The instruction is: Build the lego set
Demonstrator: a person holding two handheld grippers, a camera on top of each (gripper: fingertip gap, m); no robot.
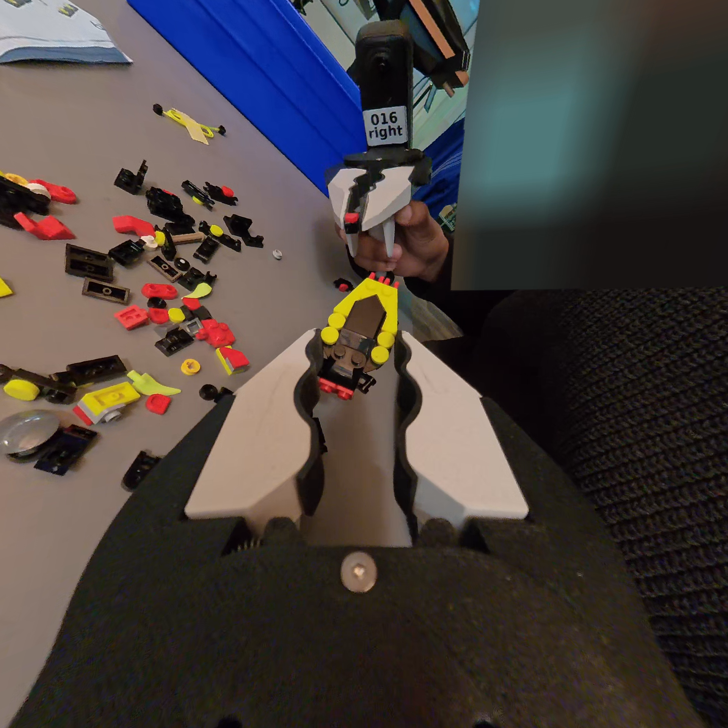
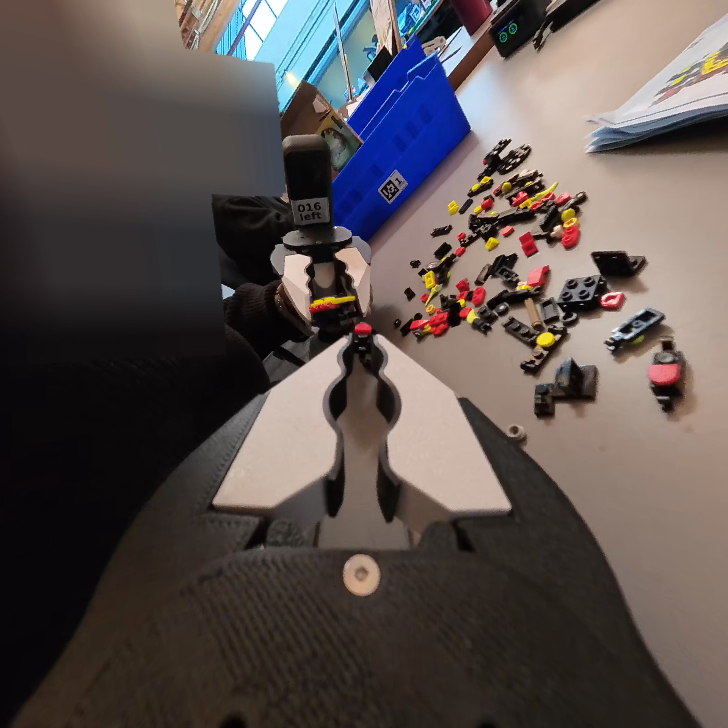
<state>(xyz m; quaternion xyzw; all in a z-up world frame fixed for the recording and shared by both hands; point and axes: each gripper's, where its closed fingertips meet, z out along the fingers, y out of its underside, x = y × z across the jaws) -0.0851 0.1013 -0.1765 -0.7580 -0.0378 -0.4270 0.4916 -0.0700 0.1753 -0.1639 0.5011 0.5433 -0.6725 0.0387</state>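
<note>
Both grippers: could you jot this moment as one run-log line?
left gripper: fingers clamp yellow-black brick model | right gripper: fingers pinch small red-and-black piece | loose bricks on grey table

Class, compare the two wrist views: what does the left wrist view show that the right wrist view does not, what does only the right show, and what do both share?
Only the left wrist view: the top of the yellow and black brick model in the left gripper, and a clear dome. Only the right wrist view: a black box with green lights. Both: the small black and red piece pinched in the right gripper, loose bricks, the blue bin, the printed booklet.
</note>
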